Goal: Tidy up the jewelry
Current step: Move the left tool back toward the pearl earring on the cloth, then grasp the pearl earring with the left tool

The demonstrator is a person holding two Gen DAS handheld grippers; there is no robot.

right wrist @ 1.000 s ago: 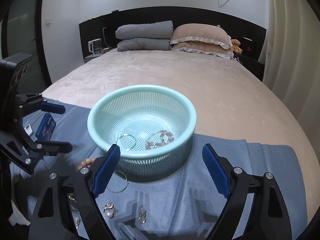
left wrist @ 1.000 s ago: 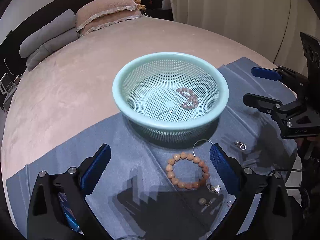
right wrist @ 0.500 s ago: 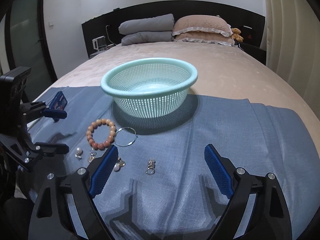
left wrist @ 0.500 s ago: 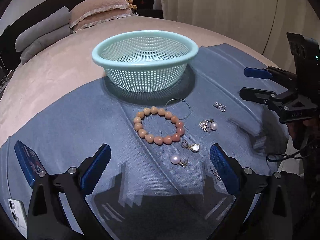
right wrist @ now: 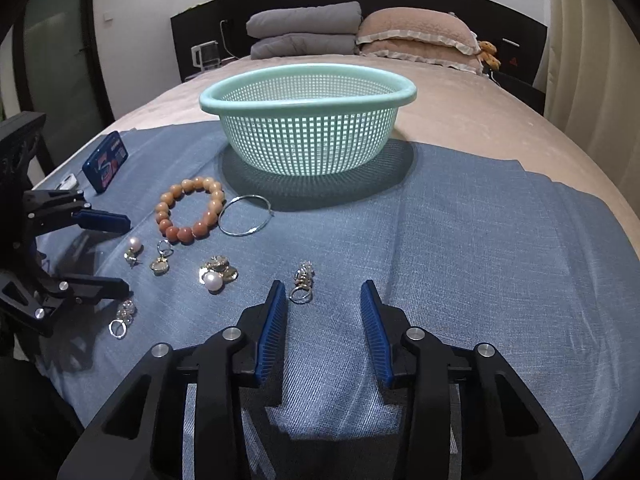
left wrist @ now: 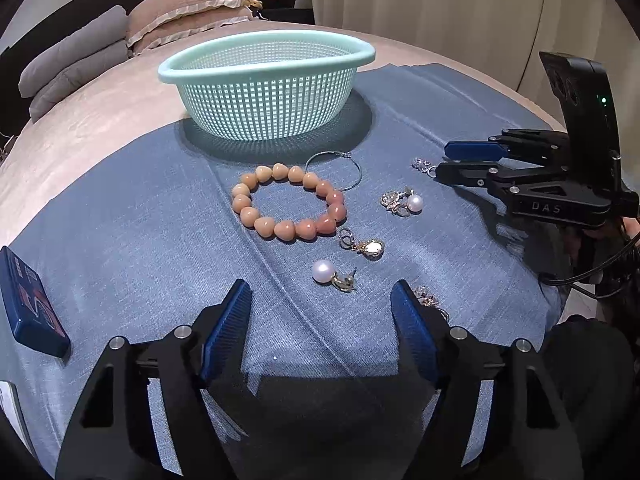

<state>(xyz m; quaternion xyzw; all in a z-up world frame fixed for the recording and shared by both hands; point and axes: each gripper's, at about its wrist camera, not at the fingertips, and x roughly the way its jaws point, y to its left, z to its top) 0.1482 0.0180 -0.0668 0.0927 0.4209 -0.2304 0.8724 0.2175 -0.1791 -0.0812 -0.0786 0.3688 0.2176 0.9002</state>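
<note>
A mint mesh basket (left wrist: 264,80) (right wrist: 308,136) stands on the blue cloth (left wrist: 160,208). In front of it lie a peach bead bracelet (left wrist: 256,216) (right wrist: 188,236), a wire hoop (right wrist: 224,224), a pearl earring (left wrist: 324,271) (right wrist: 134,246), a gold pendant earring (left wrist: 370,247) and a pearl cluster earring (left wrist: 402,202) (right wrist: 216,274). My left gripper (left wrist: 320,292) hovers low with its jaws closing, the pearl earring just ahead of them and untouched. My right gripper (right wrist: 322,286) is also closing, and a crystal earring (right wrist: 303,286) lies by its left fingertip, not pinched.
A dark blue box (left wrist: 28,300) (right wrist: 106,164) and a white phone (right wrist: 68,180) lie at the cloth's left edge. Another crystal earring (left wrist: 426,296) (right wrist: 122,320) sits beside my left gripper's right finger. Pillows (right wrist: 360,36) are stacked at the bed's far end.
Both grippers have sunk toward the cloth and come nearer the loose jewelry. Both pairs of jaws have narrowed, the right more. The basket's inside has dropped out of sight.
</note>
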